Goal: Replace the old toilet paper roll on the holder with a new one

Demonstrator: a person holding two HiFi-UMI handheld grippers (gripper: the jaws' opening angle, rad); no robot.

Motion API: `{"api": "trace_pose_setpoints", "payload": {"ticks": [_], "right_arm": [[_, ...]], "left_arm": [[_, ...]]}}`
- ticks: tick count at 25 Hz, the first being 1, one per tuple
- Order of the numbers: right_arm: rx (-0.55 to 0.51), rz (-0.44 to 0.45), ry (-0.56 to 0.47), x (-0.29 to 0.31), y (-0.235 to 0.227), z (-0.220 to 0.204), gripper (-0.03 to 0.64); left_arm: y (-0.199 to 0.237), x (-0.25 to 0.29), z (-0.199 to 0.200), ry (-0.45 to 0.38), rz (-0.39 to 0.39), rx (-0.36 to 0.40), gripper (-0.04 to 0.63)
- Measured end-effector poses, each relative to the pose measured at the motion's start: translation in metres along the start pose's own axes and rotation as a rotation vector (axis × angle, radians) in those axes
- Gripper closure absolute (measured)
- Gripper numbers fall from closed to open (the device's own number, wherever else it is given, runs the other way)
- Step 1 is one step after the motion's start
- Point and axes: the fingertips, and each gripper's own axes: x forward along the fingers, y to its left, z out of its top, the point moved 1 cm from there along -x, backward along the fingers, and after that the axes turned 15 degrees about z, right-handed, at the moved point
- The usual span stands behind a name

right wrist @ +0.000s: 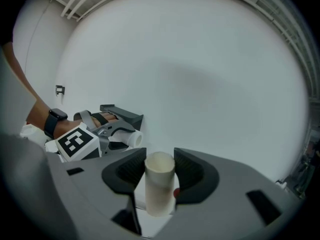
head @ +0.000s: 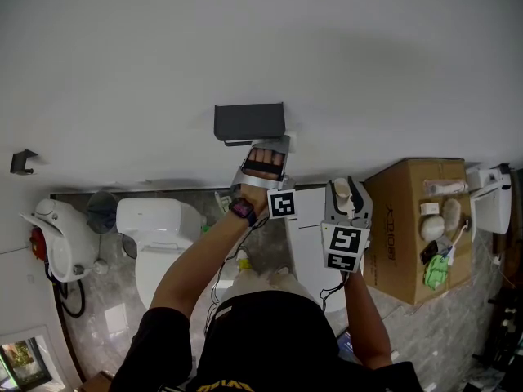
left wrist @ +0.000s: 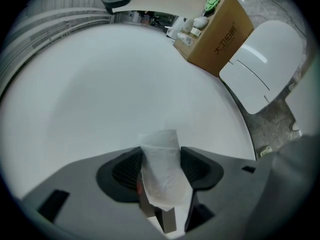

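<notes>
A dark holder (head: 249,122) juts from the white wall; it also shows in the right gripper view (right wrist: 123,114). Just beneath the holder, my left gripper (head: 267,147) is shut on a small white paper roll (left wrist: 161,156) with a loose tissue sheet draped over it. That roll's round end (right wrist: 133,138) pokes out of the left gripper (right wrist: 119,135) in the right gripper view. Lower and to the right, my right gripper (head: 346,194) is shut on a bare cardboard tube (right wrist: 159,185), which stands upright between the pads (right wrist: 190,174), away from the wall.
A toilet (head: 154,237) stands below left, with a white appliance (head: 57,233) beside it. A cardboard box (head: 409,229) with small items on top sits at the right. A white lidded unit (head: 315,239) is between box and toilet. A small hook (head: 23,162) sits on the wall.
</notes>
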Motion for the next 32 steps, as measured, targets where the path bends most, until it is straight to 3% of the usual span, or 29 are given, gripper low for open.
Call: {"api": "trace_pose_setpoints", "payload": {"ticks": [32], "right_arm": [[-0.034,0.066,0.000,0.021,0.029,0.006,0.446]], "left_arm": [[-0.005,-0.014,-0.042,0.075,-0.007,0.004,0.340]]}}
